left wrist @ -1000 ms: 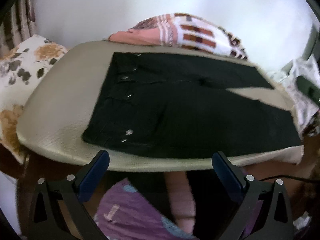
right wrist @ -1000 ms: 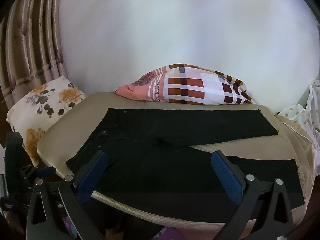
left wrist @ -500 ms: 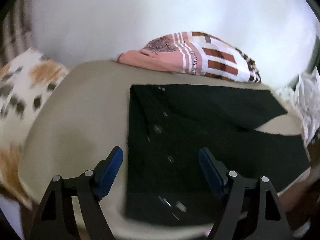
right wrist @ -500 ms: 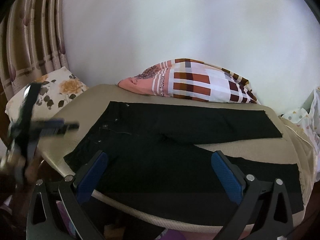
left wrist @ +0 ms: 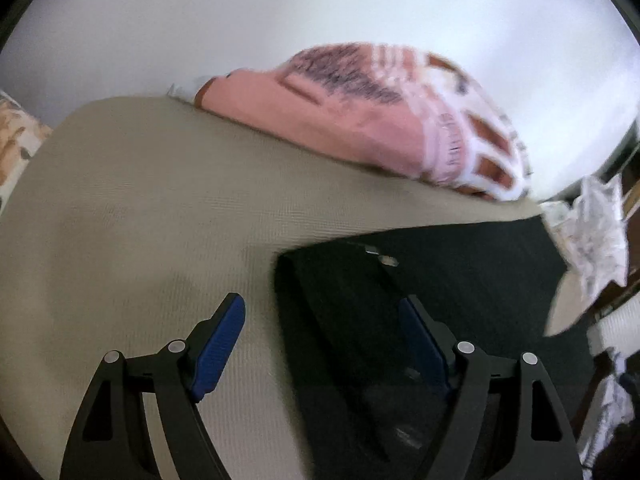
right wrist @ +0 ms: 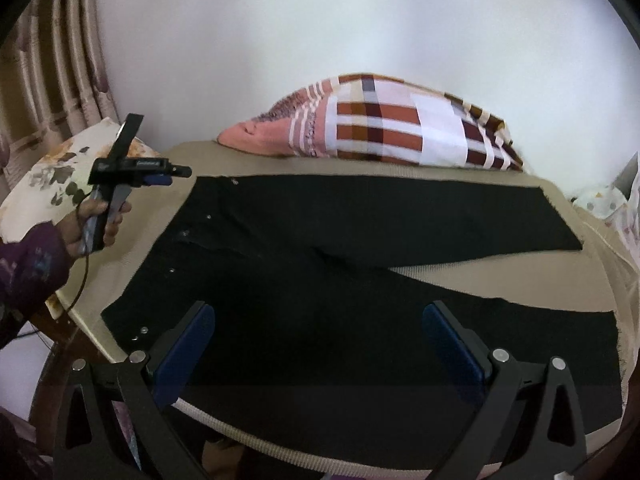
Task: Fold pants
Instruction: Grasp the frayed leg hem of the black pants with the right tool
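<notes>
Pants: black pants (right wrist: 320, 280) lie flat on the beige table (right wrist: 480, 280), waistband toward 9 o'clock, both legs running toward 3 o'clock and split apart in a narrow V.
Left gripper: left gripper (left wrist: 320, 344) hangs over the waistband's far corner, one blue pad above bare table at 7 o'clock, the other above black cloth at 5 o'clock; jaws moderately wide, pads touching nothing. View blurred.
Left hand: hand (right wrist: 94, 224) in a purple sleeve (right wrist: 28, 264) grips the handle at 9 o'clock.
Right gripper: right gripper (right wrist: 320, 344) at 6 o'clock over the near leg; jaws wide, holding nothing.
Background: checked pillow (right wrist: 400, 128) at 12 o'clock; floral pillow (right wrist: 52, 184) at 9 o'clock.
</notes>
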